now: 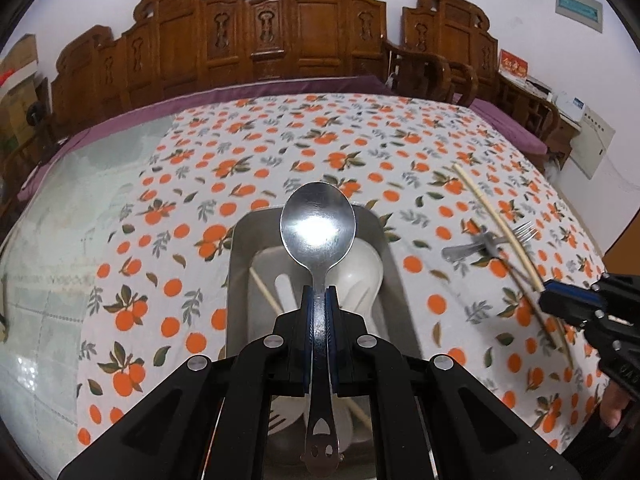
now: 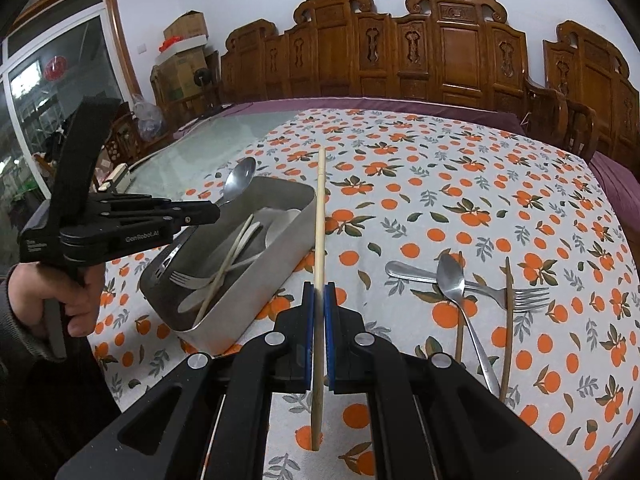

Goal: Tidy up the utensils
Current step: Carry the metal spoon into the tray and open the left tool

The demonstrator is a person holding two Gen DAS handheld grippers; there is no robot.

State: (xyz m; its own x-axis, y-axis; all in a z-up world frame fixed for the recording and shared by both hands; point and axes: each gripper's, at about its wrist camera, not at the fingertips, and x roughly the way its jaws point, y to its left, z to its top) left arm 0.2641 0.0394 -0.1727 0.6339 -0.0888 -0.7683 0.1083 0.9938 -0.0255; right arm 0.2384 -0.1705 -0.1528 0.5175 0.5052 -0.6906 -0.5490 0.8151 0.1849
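My left gripper (image 1: pixel 319 294) is shut on the handle of a steel spoon (image 1: pixel 318 226), held above a grey metal tray (image 1: pixel 240 240). White spoons, a fork and a pale chopstick lie inside the tray (image 2: pixel 292 216). In the right wrist view the left gripper (image 2: pixel 212 213) and its steel spoon (image 2: pixel 240 179) hang over the tray's left side. My right gripper (image 2: pixel 319 292) is shut on a pale chopstick (image 2: pixel 319 216), held just right of the tray. In the left wrist view that right gripper (image 1: pixel 550 296) with its pale chopstick (image 1: pixel 492 212) sits at the right.
On the orange-print tablecloth (image 2: pixel 440 184) lie a fork (image 2: pixel 480 286), a spoon (image 2: pixel 456 284) and two dark chopsticks (image 2: pixel 508 320). Bare glass tabletop (image 1: pixel 80 208) lies left of the cloth. Carved wooden chairs (image 2: pixel 440 52) line the far edge. A hand (image 2: pixel 80 296) grips the left tool.
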